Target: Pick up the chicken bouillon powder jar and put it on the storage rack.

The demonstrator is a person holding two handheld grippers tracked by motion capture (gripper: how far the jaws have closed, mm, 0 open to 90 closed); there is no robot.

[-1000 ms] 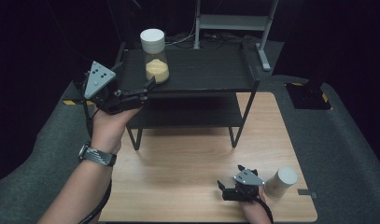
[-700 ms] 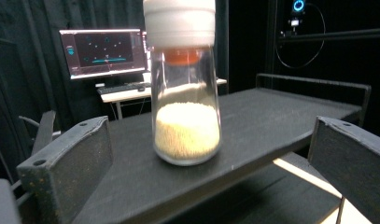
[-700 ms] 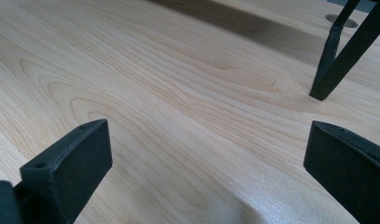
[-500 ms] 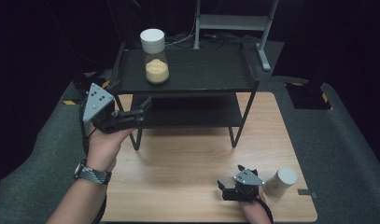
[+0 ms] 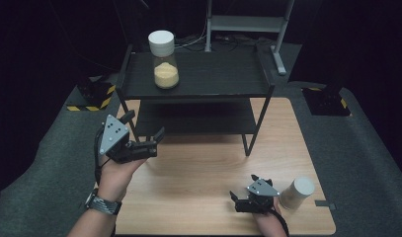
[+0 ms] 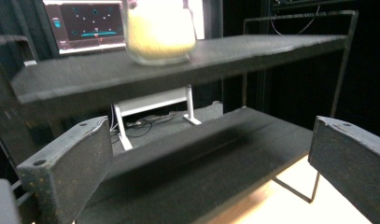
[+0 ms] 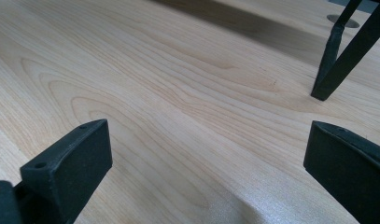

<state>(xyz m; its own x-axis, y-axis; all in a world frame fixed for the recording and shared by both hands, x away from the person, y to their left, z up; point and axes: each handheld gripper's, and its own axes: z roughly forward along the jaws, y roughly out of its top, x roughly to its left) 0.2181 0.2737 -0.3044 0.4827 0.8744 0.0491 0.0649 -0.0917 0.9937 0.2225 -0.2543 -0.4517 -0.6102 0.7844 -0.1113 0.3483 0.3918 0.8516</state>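
Jar [image 5: 165,61] of yellow powder, white-lidded, stands upright on the top tier of a black two-tier shelf [image 5: 213,79] at the far side of a wooden table [image 5: 198,168]; seen from the left gripper view, the jar [image 6: 158,30] sits near the shelf's front edge, above and ahead of the jaws; the left gripper [image 5: 151,143], held in a person's left hand [image 5: 117,170] with a watch [image 5: 102,203] at the wrist, hangs in front of the shelf's left leg, level with the lower tier, jaws spread wide and holding nothing; the right gripper [image 5: 240,200] rests low over the table's near edge, jaws likewise spread apart over bare wood, with a shelf leg [image 7: 339,51] ahead of them in its own view; a small white-topped cylinder [image 5: 297,192] lies just beside that gripper on its right; dark grey matting [image 5: 366,148] surrounds the table.
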